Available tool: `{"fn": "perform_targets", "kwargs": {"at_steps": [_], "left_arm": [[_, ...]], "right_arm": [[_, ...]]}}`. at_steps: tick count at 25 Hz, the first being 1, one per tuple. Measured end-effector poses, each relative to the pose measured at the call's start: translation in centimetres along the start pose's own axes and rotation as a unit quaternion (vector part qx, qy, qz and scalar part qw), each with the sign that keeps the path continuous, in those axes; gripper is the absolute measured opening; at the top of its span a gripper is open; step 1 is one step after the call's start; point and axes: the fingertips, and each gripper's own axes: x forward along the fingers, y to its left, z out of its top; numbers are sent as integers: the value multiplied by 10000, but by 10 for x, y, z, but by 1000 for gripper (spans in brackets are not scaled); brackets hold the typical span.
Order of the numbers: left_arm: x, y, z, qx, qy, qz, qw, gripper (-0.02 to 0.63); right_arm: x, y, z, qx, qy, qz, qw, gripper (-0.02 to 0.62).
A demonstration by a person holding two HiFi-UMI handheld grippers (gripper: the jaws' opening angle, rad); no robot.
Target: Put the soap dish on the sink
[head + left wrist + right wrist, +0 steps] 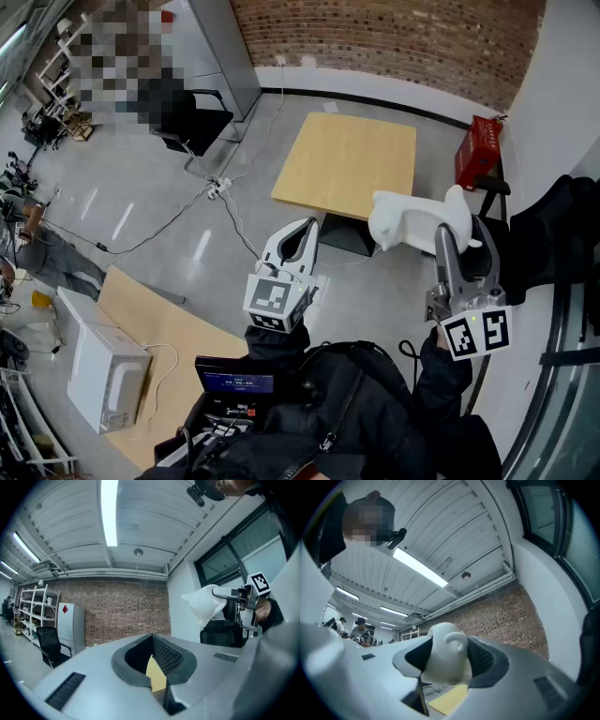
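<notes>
The soap dish [412, 220] is white and glossy, with a rounded knob at one end. It is held in the air at the right, over the grey floor, with my right gripper [448, 242] shut on it. In the right gripper view the soap dish [445, 660] fills the gap between the two dark pads. My left gripper [302, 234] hangs at the middle, its fingertips meeting with nothing between them. From the left gripper view the soap dish [204, 604] and the right gripper [243, 604] show up and to the right of the left gripper [152, 656].
A square wooden table [347, 164] stands on the floor ahead, with a red box [478, 150] by the right wall. A black chair [187, 117], floor cables [216, 187], a white appliance [108, 370] and a cardboard sheet [159, 328] lie to the left.
</notes>
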Motion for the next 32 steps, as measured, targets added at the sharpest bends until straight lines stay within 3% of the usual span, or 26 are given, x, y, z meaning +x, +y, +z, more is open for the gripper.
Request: {"fn": "perform_targets", "kwargs": {"at_steps": [11, 20, 32], "left_arm": [[3, -10, 7, 3, -60, -89, 9999, 3], [13, -9, 16, -5, -151, -127, 9998, 3], [22, -10, 37, 43, -342, -111, 9993, 3]], "right_arm": [[-6, -6, 4, -5, -11, -40, 10000, 241], [3, 0, 5, 137, 24, 220, 9997, 241], [6, -8, 20, 148, -130, 268, 9994, 241]]}}
